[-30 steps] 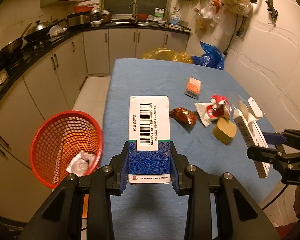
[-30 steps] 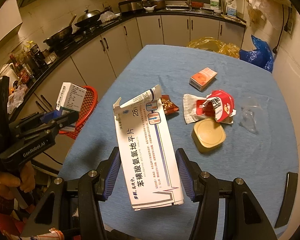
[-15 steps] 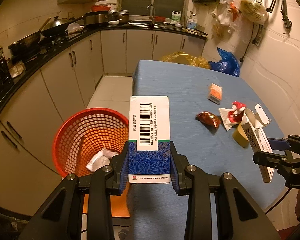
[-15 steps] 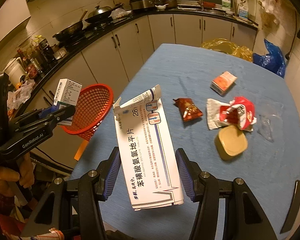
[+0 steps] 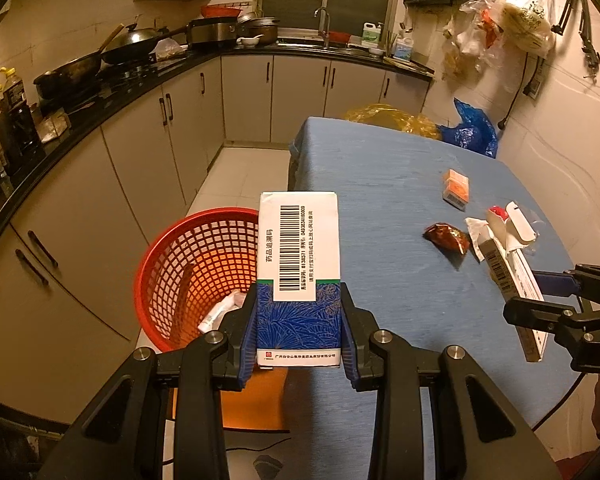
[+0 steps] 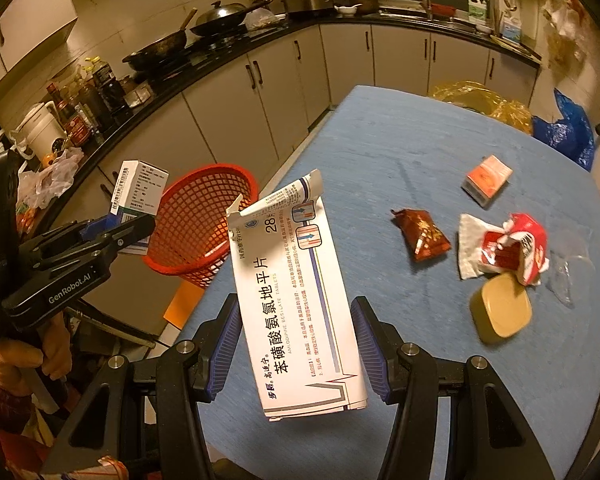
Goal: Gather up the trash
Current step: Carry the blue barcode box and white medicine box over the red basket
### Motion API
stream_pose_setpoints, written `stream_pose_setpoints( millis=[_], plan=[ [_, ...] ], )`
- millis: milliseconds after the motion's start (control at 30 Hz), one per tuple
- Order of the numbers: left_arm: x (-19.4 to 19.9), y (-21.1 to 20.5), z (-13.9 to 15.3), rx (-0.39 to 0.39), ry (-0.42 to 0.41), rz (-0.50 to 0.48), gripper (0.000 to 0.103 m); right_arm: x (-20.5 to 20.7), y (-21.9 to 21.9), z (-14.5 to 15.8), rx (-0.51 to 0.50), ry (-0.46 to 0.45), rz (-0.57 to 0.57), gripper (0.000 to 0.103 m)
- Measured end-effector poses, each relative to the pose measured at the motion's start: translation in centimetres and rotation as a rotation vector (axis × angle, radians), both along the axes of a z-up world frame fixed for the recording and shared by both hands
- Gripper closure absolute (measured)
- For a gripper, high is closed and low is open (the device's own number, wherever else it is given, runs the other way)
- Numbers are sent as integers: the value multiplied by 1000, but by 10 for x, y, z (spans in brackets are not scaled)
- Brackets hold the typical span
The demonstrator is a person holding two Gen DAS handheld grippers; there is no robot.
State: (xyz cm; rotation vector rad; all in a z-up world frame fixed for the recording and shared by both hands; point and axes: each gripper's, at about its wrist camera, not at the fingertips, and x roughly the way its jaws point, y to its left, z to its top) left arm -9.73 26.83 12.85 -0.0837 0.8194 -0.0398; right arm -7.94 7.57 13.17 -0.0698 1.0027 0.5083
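Note:
My left gripper (image 5: 299, 328) is shut on a blue and white medicine box (image 5: 299, 264), held in the air just right of the red mesh basket (image 5: 188, 272) on the floor beside the table. The basket holds white crumpled paper (image 5: 220, 312). My right gripper (image 6: 296, 356) is shut on a flat white tablet box (image 6: 296, 300) with an open flap, over the blue table's near left edge. In the right wrist view the left gripper (image 6: 100, 236) and its box (image 6: 138, 188) are left of the basket (image 6: 200, 220).
On the blue table (image 6: 400, 152) lie an orange box (image 6: 488, 178), a red-brown sachet (image 6: 422, 234), a red and white wrapper (image 6: 512, 248), a tan lid (image 6: 502, 312) and clear plastic (image 6: 572, 276). Kitchen cabinets (image 5: 140, 152) run along the left.
Both grippers have moved left with their boxes. The left one went from over the table's edge to beside the basket. The basket now sits nearer the middle of both views.

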Motion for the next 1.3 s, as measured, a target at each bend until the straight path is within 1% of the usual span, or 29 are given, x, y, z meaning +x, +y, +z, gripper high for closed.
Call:
stream_pose_setpoints(
  millis=[300,567,1300],
  plan=[
    [4,21,-1,11,3,23,70,12,25,3,15,-7,29,43],
    [6,32,-1,15,6,43,70,20,42,5,20,-3,53,43],
    [16,45,-9,26,27,76,70,44,80,9,23,-5,102,43]
  ],
)
